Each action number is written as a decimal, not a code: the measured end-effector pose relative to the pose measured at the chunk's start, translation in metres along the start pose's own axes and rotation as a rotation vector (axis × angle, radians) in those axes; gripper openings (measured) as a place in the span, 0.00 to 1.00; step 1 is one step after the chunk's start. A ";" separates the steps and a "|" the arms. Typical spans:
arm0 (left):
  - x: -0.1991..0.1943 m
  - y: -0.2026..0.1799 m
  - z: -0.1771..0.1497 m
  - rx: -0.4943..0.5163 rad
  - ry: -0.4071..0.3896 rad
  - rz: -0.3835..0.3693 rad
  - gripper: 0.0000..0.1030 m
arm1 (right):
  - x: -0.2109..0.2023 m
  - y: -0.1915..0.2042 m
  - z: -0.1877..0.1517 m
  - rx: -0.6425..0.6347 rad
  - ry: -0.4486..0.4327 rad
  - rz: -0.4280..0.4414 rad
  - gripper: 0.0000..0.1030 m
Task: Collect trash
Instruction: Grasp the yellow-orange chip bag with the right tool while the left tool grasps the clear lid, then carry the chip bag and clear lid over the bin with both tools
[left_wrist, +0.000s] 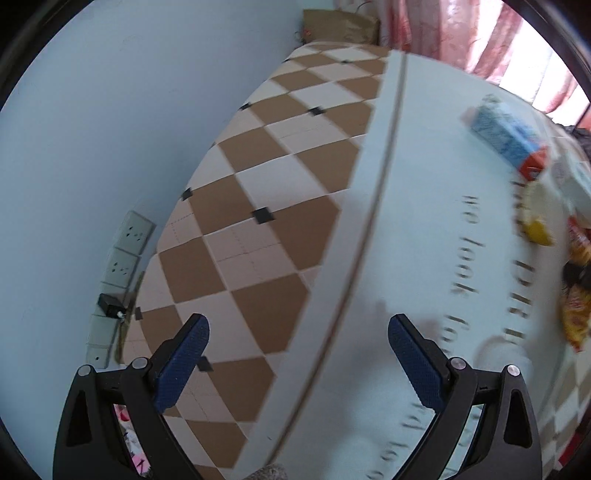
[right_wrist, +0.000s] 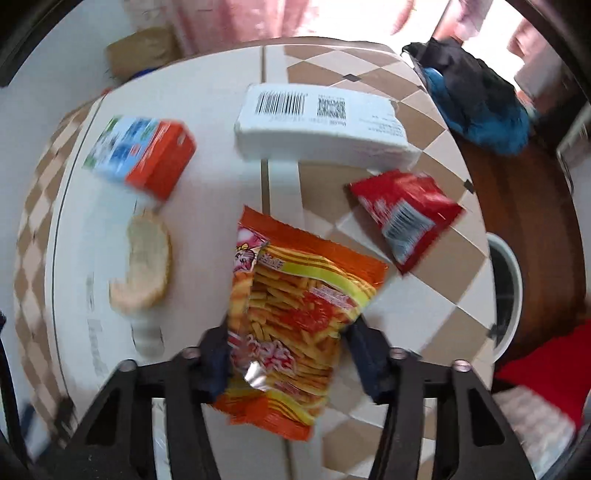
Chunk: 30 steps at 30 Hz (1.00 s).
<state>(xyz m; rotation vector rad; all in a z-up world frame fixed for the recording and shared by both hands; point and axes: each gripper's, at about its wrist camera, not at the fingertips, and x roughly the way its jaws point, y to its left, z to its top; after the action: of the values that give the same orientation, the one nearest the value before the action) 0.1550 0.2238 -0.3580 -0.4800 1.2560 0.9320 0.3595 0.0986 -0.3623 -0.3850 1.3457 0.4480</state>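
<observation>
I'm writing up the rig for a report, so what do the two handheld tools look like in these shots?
Both match. The left tool has a matte black, angular frame with triangular cut-outs, round silver pivot pins and two dark blue fingers with a fine textured grip surface. The right tool shows the same black frame, silver pins and blue pads. No cables, markings, hands or sleeves are visible.

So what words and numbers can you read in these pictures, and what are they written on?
"look": grey letters on the white cloth; the words around it are too blurred.
White box: a barcode and a QR code, small print too small to read.
Orange snack bag in the right claw: lettering unreadable.
Red packet: label blurred.
Blue and orange carton: blurred.
</observation>
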 end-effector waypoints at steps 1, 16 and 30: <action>-0.006 -0.003 -0.002 0.007 -0.005 -0.026 0.96 | -0.003 -0.003 -0.008 -0.036 0.003 0.004 0.41; -0.020 -0.096 -0.028 0.235 0.031 -0.285 0.76 | -0.018 -0.090 -0.100 -0.031 0.035 0.071 0.41; -0.051 -0.101 -0.032 0.277 -0.100 -0.217 0.35 | -0.055 -0.077 -0.109 -0.076 -0.074 0.095 0.33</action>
<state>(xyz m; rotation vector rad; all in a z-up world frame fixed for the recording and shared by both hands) 0.2170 0.1260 -0.3363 -0.3382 1.1938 0.5811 0.2991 -0.0273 -0.3271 -0.3644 1.2809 0.5880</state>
